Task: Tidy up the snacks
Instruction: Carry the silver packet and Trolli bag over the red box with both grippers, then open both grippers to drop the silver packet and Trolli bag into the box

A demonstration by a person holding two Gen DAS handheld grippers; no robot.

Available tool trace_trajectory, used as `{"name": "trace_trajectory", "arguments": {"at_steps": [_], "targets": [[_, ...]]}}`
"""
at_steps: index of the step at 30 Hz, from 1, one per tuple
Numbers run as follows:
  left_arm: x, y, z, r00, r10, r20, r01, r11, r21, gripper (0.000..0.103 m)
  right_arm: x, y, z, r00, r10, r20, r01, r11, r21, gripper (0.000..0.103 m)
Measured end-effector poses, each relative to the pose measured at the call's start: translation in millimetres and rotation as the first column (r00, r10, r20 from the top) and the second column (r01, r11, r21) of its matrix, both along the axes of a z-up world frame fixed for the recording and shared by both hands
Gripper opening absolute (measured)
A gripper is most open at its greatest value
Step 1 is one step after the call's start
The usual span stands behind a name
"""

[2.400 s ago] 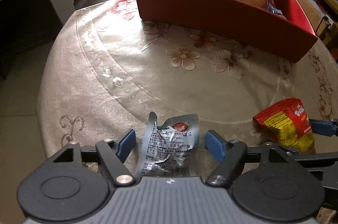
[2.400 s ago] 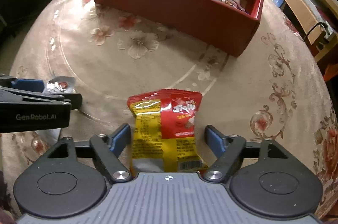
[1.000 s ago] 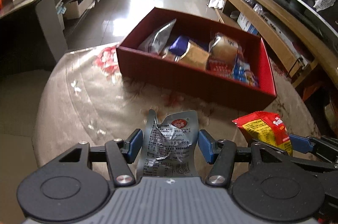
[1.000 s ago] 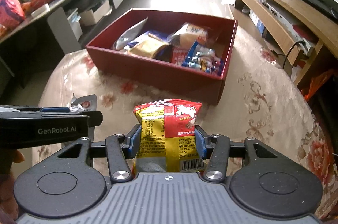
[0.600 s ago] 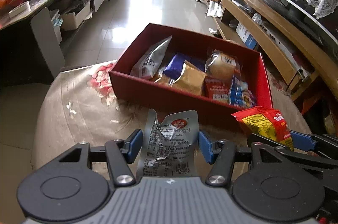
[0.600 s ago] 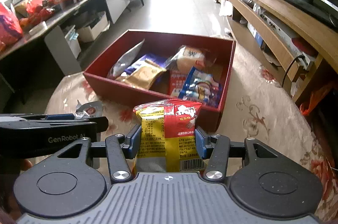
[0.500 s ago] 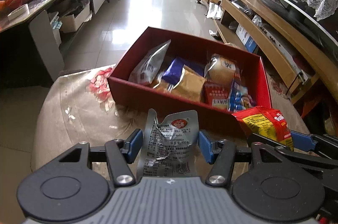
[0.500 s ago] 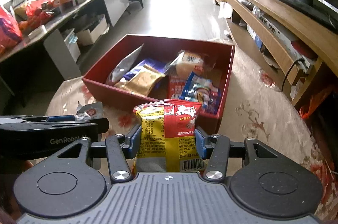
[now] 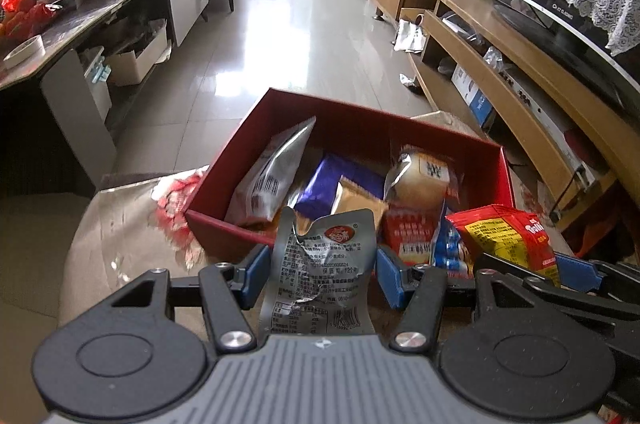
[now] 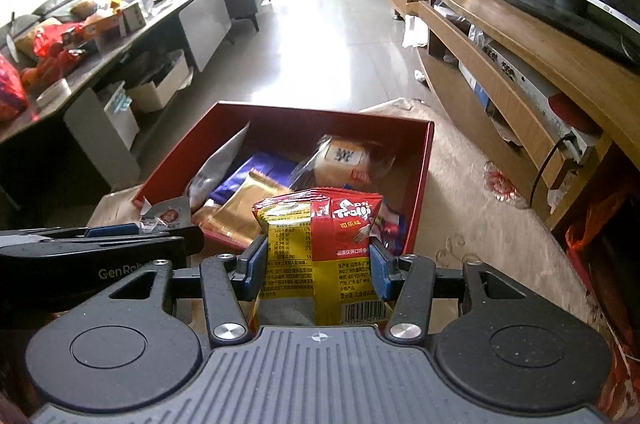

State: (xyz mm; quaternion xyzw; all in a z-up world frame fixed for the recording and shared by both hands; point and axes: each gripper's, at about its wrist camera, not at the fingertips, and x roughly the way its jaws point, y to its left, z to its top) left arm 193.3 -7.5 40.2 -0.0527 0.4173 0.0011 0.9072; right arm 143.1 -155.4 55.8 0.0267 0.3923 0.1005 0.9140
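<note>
Hovering at the red box's (image 9: pixel 216 224) near rim, the left hand-held gripper (image 9: pixel 322 270) grasps a silver packet (image 9: pixel 320 264), the right hand-held gripper (image 10: pixel 318 266) a red-yellow Trolli bag (image 10: pixel 320 244). Open box floor shows along its right wall. Both have lifted off the worktop (image 10: pixel 480 224) since earlier.

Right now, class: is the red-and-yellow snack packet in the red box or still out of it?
Out. The red-and-yellow snack packet is clamped in the right hand-held gripper, near the red box.

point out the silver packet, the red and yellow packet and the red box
silver packet (image 9: pixel 324 264), left wrist view, printed middle
red and yellow packet (image 10: pixel 320 248), right wrist view, front face
red box (image 10: pixel 420 184), right wrist view, right wall
</note>
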Motion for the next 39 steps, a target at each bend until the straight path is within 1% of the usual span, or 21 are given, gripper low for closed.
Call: {"name": "trace_trajectory", "arguments": {"at_steps": [9, 19, 30, 36, 37, 39], "targets": [[38.2, -9.4, -6.0, 1.0, 0.006, 0.001, -0.006, 1.0, 0.024, 0.058, 33.2, -6.0, -4.3, 1.0, -0.026, -0.008, 0.026, 1.0, 0.008, 0.059], [64.1, -13.2, -16.2, 1.0, 0.016, -0.011, -0.016, 0.999, 0.051, 0.058, 59.9, -6.7, -13.8, 0.999, -0.038, -0.02, 0.038, 0.999, 0.006, 0.059], [76.1, -15.0, -26.3, 0.999, 0.03, -0.027, -0.028, 0.998, 0.063, 0.058, 73.1, -6.5, -25.2, 0.998, -0.048, -0.038, 0.048, 0.999, 0.014, 0.059], [77.9, -13.8, -26.8, 0.999, 0.034, -0.035, -0.031, 0.998, 0.059, 0.058, 73.5, -5.6, -27.9, 0.998, -0.054, -0.04, 0.054, 0.999, 0.0, 0.06], [77.9, -13.4, -26.3, 0.999, 0.034, -0.034, -0.032, 0.998, 0.061, 0.058, 74.5, -5.6, -27.7, 0.998, -0.055, -0.039, 0.055, 0.998, -0.001, 0.061], [78.3, -12.5, -25.4, 0.999, 0.038, -0.033, -0.036, 0.997, 0.062, 0.059, 74.5, -5.7, -27.1, 0.998, -0.059, -0.034, 0.059, 0.998, -0.005, 0.066]]}}
